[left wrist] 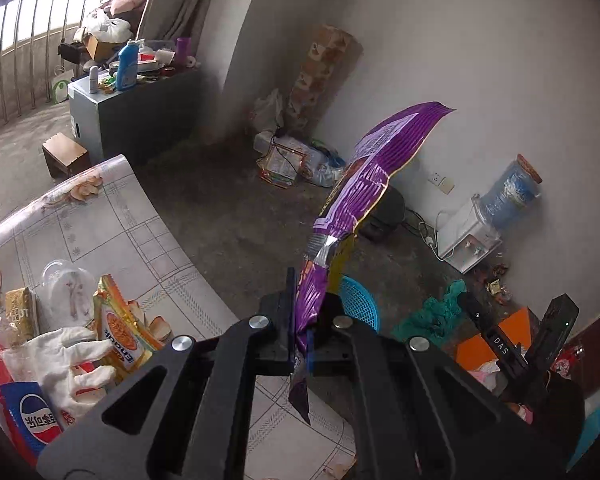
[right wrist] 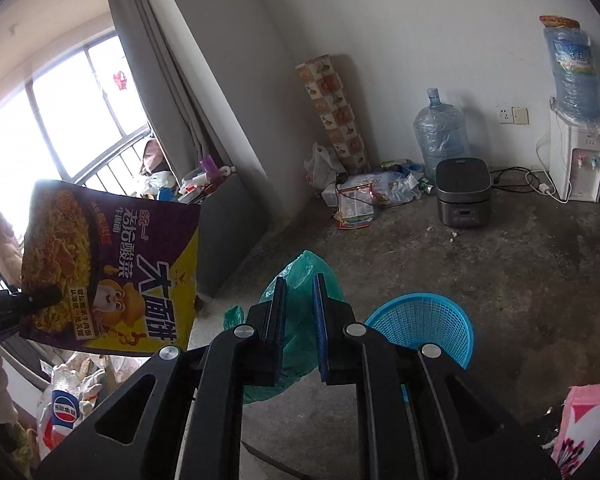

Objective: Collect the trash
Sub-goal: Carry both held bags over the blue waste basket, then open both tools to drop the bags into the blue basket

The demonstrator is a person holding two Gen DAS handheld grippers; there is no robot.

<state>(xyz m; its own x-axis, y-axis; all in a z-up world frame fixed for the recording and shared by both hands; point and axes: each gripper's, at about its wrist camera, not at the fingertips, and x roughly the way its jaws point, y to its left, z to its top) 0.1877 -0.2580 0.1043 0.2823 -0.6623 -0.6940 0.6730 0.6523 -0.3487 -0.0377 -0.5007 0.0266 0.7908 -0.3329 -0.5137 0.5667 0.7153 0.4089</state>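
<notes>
Left wrist view: your left gripper (left wrist: pixel 302 320) is clamped on the purple noodle wrapper (left wrist: pixel 364 184), held up past the table's (left wrist: pixel 148 248) edge. Right gripper (right wrist: pixel 300 316) pinches a green plastic bag (right wrist: pixel 300 280) beside the blue basket (right wrist: pixel 424 328).

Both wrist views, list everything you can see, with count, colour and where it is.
noodle wrapper: one, purple and yellow, clamped in the left gripper, in the air.
plastic bag: one, green, between the right gripper's fingers.
basket: one, blue mesh, on the floor.
rice cooker: one, dark grey, on the floor by the wall.
water dispenser: one, white, blue bottle on top, right wall.
spare water bottle: one, blue, by the wall.
table: one, floral cloth, carrying wrappers and a white glove.
left gripper: black, shut on the wrapper.
right gripper: black, shut on the bag.
</notes>
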